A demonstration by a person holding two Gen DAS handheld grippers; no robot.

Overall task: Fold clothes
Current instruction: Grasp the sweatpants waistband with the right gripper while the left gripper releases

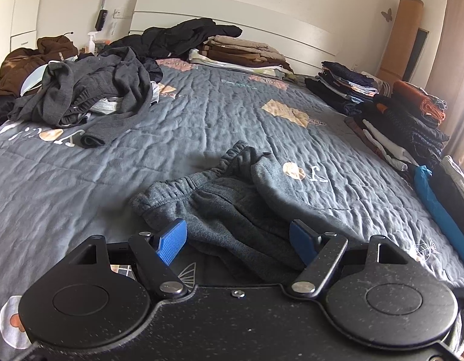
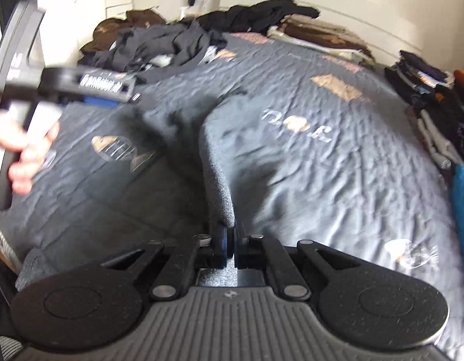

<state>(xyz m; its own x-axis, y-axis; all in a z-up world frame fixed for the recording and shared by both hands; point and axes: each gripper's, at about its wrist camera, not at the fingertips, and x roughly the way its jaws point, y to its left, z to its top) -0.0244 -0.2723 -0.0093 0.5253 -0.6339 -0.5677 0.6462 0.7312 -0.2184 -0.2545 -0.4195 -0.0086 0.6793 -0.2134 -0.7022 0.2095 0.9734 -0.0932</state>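
The right gripper [image 2: 231, 240] is clamped on a fold of grey sweatpants [image 1: 232, 207], drawing the cloth into a taut ridge that runs away from its closed jaws across the bed [image 1: 202, 111]. The left gripper [image 1: 238, 243] hovers with its blue pads [image 1: 171, 242] spread wide over the same garment, gripping nothing; in the right wrist view a hand [image 2: 24, 147] holds it near the bed's left edge.

The job looks well under way but far from finished. Folded stacks [image 1: 391, 120] line the bed's right edge, and another stack [image 1: 241, 51] sits against the headboard [image 1: 262, 24]. Still unfolded are a loose heap [image 1: 81, 93] of dark grey clothing near the far left corner, a black garment [image 1: 184, 36] thrown behind it, and brown clothing [image 1: 30, 60] beyond the left edge. The sweatpants themselves appear to be only at the start of their fold.

They lie near the foot of the bed, about midway between its sides, bunched rather than flat. The fabric is a thick, heathered charcoal fleece. A gathered elastic waistband [image 1: 171, 188] curls at the left end, and a second gathered edge rises behind it. The right view is blurred, so finer creases cannot be read there.
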